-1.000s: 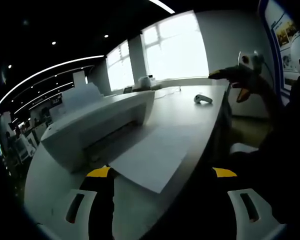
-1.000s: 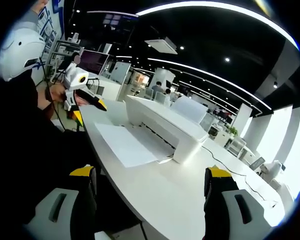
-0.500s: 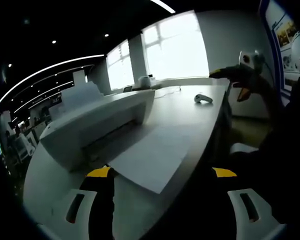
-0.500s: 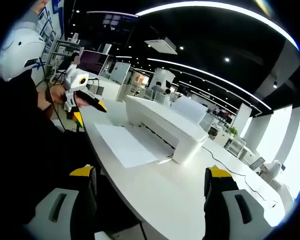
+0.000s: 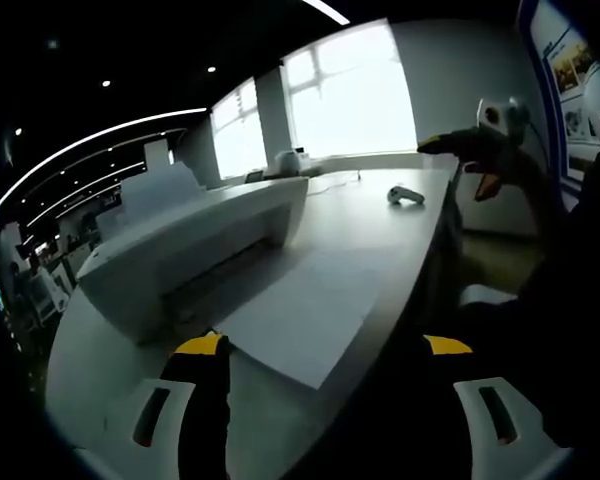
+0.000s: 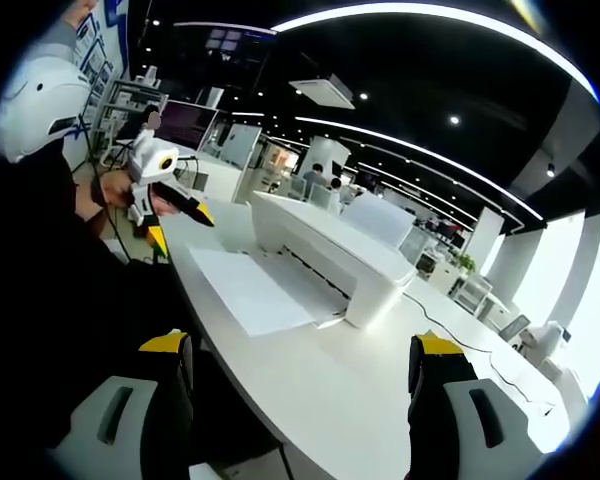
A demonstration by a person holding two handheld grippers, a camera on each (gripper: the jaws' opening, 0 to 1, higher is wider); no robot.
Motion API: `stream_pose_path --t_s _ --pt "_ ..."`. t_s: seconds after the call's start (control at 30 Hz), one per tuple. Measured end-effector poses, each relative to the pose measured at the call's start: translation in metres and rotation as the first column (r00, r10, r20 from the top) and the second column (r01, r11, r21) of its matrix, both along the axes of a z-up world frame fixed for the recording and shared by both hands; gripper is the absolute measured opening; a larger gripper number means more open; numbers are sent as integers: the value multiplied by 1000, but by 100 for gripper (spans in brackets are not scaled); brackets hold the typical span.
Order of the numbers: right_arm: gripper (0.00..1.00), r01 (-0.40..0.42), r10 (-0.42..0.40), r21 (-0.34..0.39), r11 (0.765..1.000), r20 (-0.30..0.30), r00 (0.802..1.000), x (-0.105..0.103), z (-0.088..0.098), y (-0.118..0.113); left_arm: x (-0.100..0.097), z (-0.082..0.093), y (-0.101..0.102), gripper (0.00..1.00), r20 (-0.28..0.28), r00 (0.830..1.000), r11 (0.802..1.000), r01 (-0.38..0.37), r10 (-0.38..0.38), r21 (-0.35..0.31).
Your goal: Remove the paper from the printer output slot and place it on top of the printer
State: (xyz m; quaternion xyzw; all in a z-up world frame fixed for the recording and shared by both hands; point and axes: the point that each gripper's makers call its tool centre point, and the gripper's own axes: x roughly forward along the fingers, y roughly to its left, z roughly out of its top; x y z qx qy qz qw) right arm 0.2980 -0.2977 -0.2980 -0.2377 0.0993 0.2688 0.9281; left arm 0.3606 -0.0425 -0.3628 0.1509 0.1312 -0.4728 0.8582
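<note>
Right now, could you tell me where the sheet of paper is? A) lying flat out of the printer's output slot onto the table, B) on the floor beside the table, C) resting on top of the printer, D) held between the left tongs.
A: the paper lies flat from the printer slot onto the table, and both tongs are open, away from it.

We record on the left gripper [image 5: 325, 400] two black jaws with yellow tips and pale grey slotted side housings; the right gripper [image 6: 295, 390] matches. Seen from the side, each has a white rounded body. The person [image 6: 50, 260] wears dark clothing and a white helmet [image 6: 40, 100]
</note>
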Motion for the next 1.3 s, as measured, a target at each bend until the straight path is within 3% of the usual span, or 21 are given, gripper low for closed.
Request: stream_pose_path --t_s 1.3 --pt "84 -2 2 -3 1000 -4 1000 0 -2 2 8 -7 -3 79 11 1000 1000 -13 12 25"
